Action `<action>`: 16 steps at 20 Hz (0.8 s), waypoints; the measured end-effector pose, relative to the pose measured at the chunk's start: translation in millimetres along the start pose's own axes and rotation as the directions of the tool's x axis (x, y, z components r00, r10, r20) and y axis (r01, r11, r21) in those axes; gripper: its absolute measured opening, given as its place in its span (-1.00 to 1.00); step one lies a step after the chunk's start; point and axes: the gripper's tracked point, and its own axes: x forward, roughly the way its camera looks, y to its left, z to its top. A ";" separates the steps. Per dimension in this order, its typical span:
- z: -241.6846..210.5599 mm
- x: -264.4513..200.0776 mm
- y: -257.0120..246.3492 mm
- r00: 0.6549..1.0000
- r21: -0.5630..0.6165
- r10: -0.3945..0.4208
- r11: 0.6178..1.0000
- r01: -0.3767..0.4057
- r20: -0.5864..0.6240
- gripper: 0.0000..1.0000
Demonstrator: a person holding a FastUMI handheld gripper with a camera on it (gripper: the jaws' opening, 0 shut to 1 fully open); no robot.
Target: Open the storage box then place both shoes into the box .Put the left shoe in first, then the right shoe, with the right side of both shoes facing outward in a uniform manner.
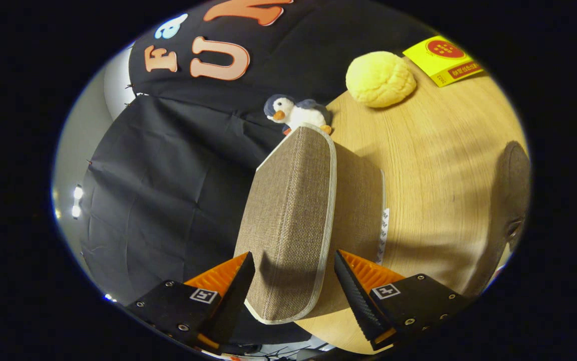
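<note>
Tongs (294, 268) stand wide apart, straddling the near edge of the storage box lid (288, 220) without clear contact; left finger (235, 291) just beside the lid's woven face, right finger (356, 293) on the other side. Lid is raised, tilted up on edge, pale trim along its rim. Storage box (363, 200) sits right behind it on the wooden table (438, 165). Beyond the lid's far tip, a plush penguin (296, 113). Further right, a yellow bun-shaped toy (380, 78), then a yellow card (442, 59) at the table's far side. A shoe (511, 195) lies right of the box, well apart
</note>
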 end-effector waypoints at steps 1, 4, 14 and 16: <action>-1.2 0.8 3.2 0.999 0.053 0.038 0.998 -0.037 -0.007 0.91; 0.3 -0.9 -0.6 0.997 0.105 0.078 0.991 -0.080 0.018 0.83; 20.1 -44.9 27.6 0.962 0.187 0.253 0.945 -0.269 0.105 -0.08; 36.8 -52.8 44.5 0.942 0.181 0.288 0.931 -0.318 0.170 -0.47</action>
